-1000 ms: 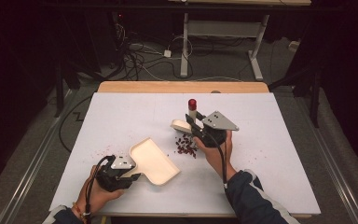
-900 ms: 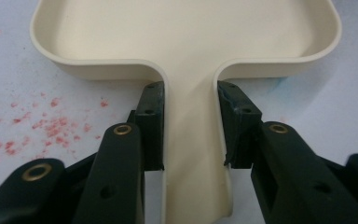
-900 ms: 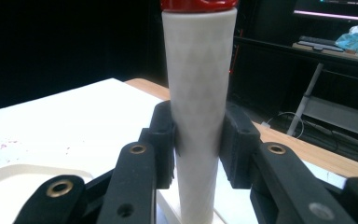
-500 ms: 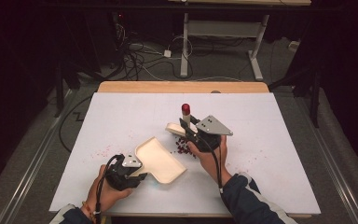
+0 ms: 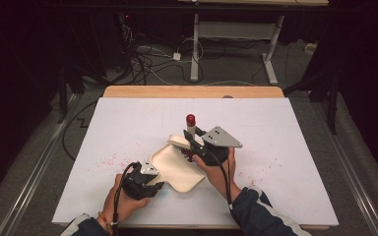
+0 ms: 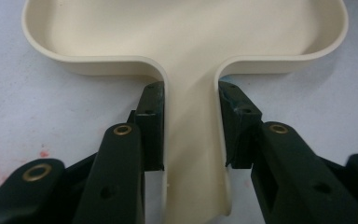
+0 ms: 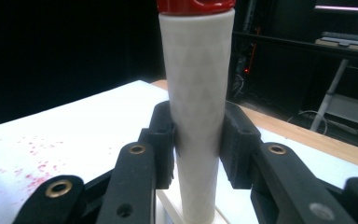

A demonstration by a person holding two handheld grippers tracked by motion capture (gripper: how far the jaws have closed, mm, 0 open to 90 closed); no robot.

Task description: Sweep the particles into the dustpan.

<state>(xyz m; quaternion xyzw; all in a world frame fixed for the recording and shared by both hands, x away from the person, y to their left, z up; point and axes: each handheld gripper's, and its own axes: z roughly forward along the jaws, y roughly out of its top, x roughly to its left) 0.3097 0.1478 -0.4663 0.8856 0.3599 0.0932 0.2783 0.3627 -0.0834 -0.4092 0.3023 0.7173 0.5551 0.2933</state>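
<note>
1. Cream plastic is what the dustpan (image 5: 177, 168) is made of, and it lies flat on the white table (image 5: 285, 128) near the front edge.
2. The left gripper (image 5: 158, 186) holds the dustpan by its handle (image 6: 193, 154). In the left gripper view the two black jaws press on both sides of that handle, so the grip is tight.
3. The right gripper (image 5: 186, 135) holds a brush. Its jaws squeeze the white brush handle (image 7: 196, 116), which stands up straight and has a red cap (image 5: 191, 119) on top.
4. The wide foot of the brush (image 5: 179, 141) rests right at the far rim of the dustpan.
5. A little heap of dark red crumbs (image 5: 188, 155) lies beside the right gripper, touching or nearly touching the dustpan's edge. More pink specks (image 5: 109, 160) are spread on the table to the left.
6. I think the step in hand is sweeping the crumbs into the dustpan.
7. The next move likely needs the brush to push the heap gently over the rim. The left gripper should keep the dustpan flat and steady so no crumbs slip under it.
</note>
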